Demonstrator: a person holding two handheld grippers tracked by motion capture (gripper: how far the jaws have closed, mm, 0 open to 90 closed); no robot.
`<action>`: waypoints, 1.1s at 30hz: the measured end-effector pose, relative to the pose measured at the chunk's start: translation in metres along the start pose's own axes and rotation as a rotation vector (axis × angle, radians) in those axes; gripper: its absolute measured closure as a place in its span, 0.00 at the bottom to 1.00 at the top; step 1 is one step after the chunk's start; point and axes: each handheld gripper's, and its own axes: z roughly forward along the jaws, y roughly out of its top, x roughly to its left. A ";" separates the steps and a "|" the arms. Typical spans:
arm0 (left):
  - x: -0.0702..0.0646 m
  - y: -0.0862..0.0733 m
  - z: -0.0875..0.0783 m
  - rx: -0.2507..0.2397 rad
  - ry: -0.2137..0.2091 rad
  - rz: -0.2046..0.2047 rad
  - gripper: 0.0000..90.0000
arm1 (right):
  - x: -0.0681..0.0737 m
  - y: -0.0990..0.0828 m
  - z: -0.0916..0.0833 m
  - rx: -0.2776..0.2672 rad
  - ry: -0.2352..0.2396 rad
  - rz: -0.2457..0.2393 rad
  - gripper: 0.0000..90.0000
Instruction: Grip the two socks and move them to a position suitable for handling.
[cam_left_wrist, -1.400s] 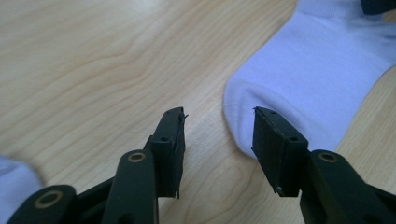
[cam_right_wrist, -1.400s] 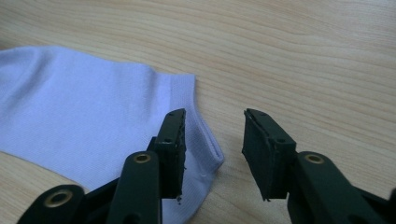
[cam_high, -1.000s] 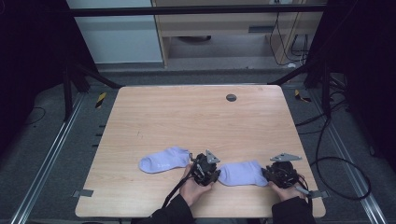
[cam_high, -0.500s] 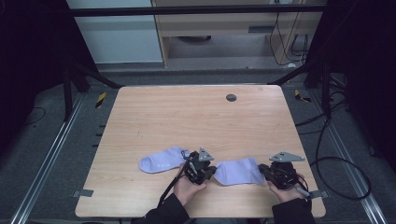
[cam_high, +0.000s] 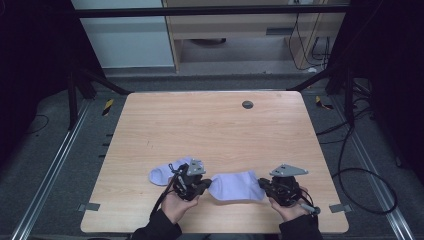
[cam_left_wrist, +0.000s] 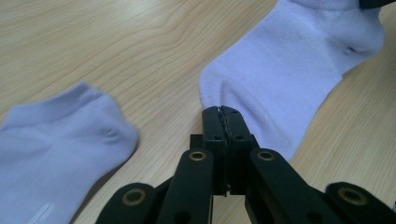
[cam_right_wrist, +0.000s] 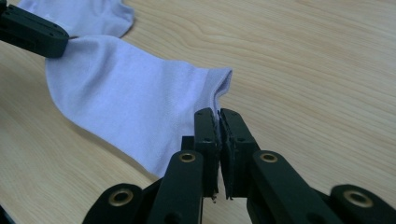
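- Now, left gripper (cam_left_wrist: 222, 112): jaws pressed flat together, pinching the near edge of the held sock (cam_left_wrist: 285, 70) at the rounded end closest to the loose sock (cam_left_wrist: 56, 140).
- Right gripper (cam_right_wrist: 218, 114): likewise clamped tight, biting the cuff hem at the end farthest from the loose sock.
- Held sock: strung between the two grips, just beside the loose sock but seemingly not touching it. Sagging a little in the middle, with a shadow under it on the table (cam_high: 200, 125), so probably off the wood or barely brushing it.
- Likely step: carrying the held sock across to lie on the loose sock as a pair.
- To do it well:
  - Keep both pinches firm, since only a thin strip of hem sits between each pair of pads.
  - Hold mild tension, enough to keep the fabric flat without dragging the hem out of the pads.
  - Raise both ends evenly so the middle clears the loose sock instead of pushing it aside.
  - Match cuff to cuff and toe to toe over the loose sock before lowering.
  - Lower flat, then release both ends together.
- Containers: none in play. Both socks belong to bare wood, with nothing to drop them into.
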 end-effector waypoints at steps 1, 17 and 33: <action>0.002 -0.002 -0.003 0.002 0.005 -0.004 0.99 | 0.002 0.000 0.002 0.000 0.004 -0.006 0.96; 0.026 -0.041 -0.008 0.076 0.039 -0.046 0.99 | 0.039 0.005 0.041 0.056 0.079 -0.045 0.96; 0.029 -0.046 -0.005 0.055 0.080 -0.058 0.83 | 0.032 -0.005 0.048 0.076 0.032 -0.031 0.86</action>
